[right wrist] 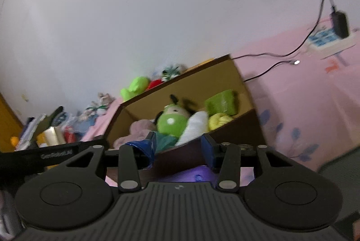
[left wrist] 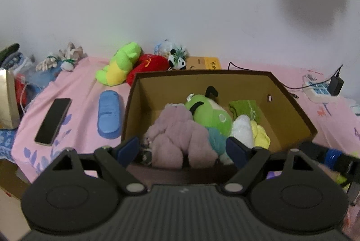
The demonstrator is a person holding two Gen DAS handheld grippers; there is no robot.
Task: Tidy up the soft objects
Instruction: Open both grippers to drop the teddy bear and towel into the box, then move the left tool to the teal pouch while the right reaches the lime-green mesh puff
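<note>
Left gripper (left wrist: 183,147) spread wide, empty, poised at box (left wrist: 292,106) near rim. Right gripper (right wrist: 177,149) part open, nothing pinched. Green frog (left wrist: 119,64) loose on bed, beyond box, ahead-left of left gripper; body slants. Left hand nearer.

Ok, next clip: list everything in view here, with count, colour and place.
cardboard box: 1, brown, open, on the pink bedsheet
soft toys in box: several; mauve plush, green plush, white, yellow and teal pieces
toys by wall: lime-yellow plush, red plush, panda
phone: 1, black, left of box
case: 1, blue, between phone and box
power strip: 1, white, right, charger plugged in
left gripper: open, empty
right gripper: jaws apart, empty
</note>
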